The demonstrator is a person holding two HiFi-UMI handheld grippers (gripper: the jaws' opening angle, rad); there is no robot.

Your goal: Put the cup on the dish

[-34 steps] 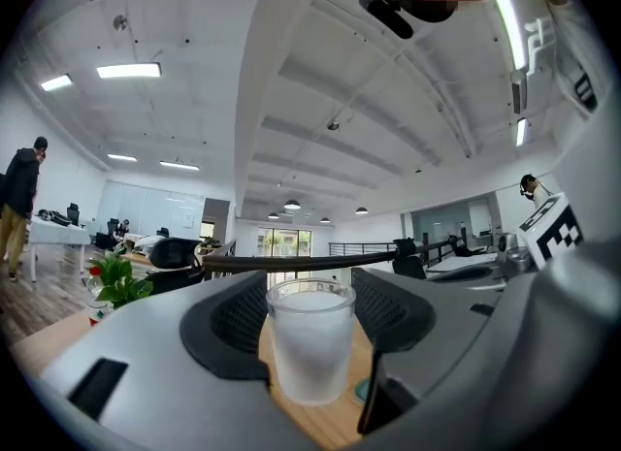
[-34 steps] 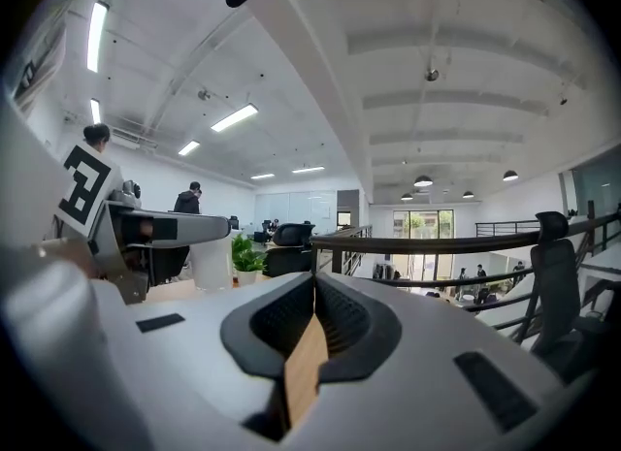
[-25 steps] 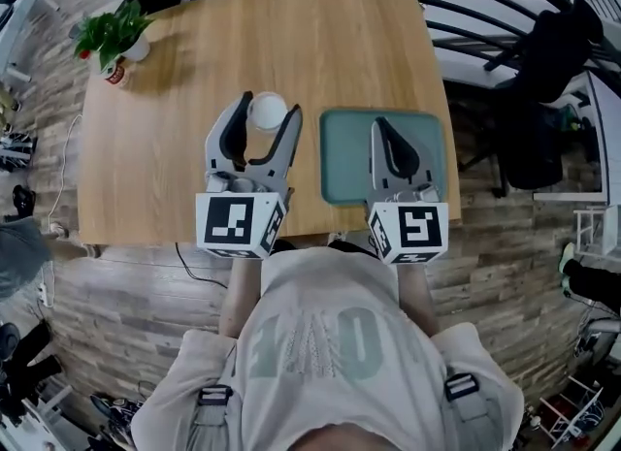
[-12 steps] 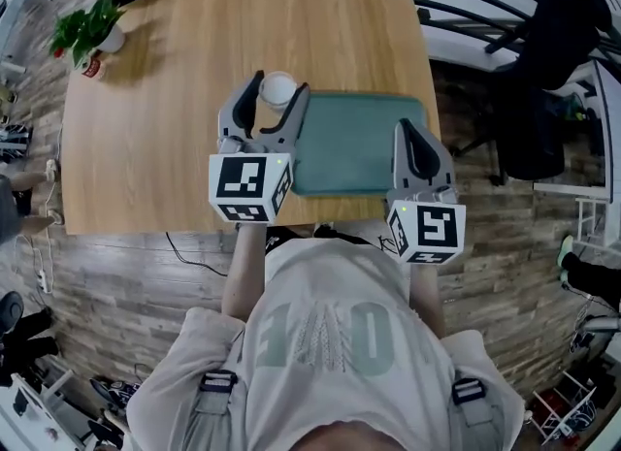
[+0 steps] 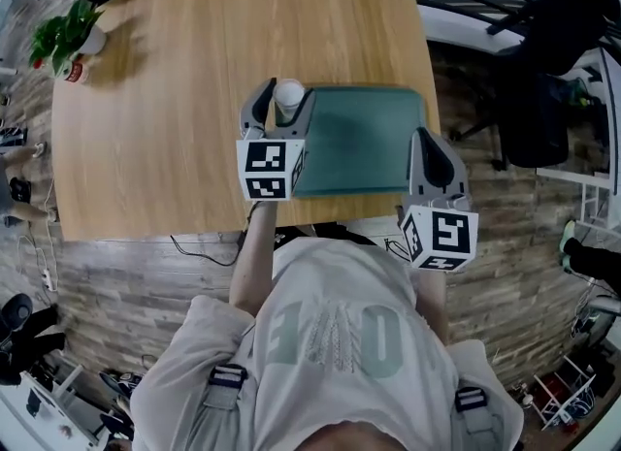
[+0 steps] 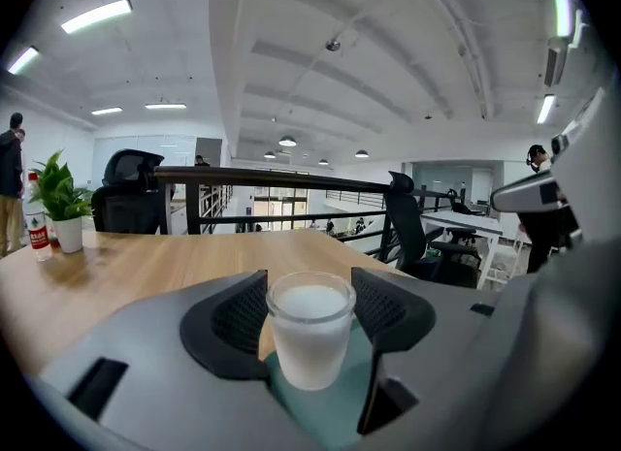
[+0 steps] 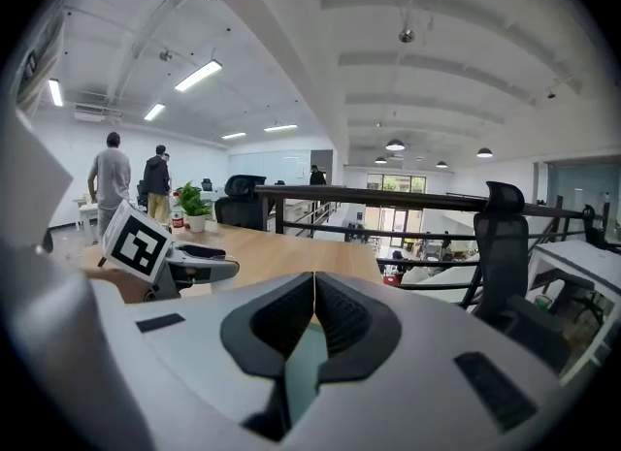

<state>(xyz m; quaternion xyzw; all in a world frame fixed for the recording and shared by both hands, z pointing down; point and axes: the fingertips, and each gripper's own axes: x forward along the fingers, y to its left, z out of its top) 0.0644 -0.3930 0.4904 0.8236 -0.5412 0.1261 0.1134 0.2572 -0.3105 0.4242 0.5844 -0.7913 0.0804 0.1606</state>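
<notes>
A small frosted white cup [image 5: 288, 96] stands between the jaws of my left gripper [image 5: 283, 100], which is shut on it. The left gripper view shows both dark pads pressed to the sides of the cup [image 6: 310, 331], with green under it. The cup is at the left edge of the teal dish [image 5: 364, 144], a flat rectangular tray on the wooden table [image 5: 175, 100]. I cannot tell whether the cup is lifted or resting. My right gripper [image 5: 425, 141] is shut and holds nothing, hovering over the dish's right edge; its jaws [image 7: 312, 289] meet with a sliver of teal below.
A potted plant [image 5: 60, 40] and a small red-labelled bottle sit at the table's far left corner. Black railings and an office chair [image 5: 543, 61] lie beyond the table's right edge. People stand far off at the left of the right gripper view.
My left gripper closed on the cup and shifted it right, from the bare wood to the dish's left edge. My right gripper drew back from the dish's middle to its right edge.
</notes>
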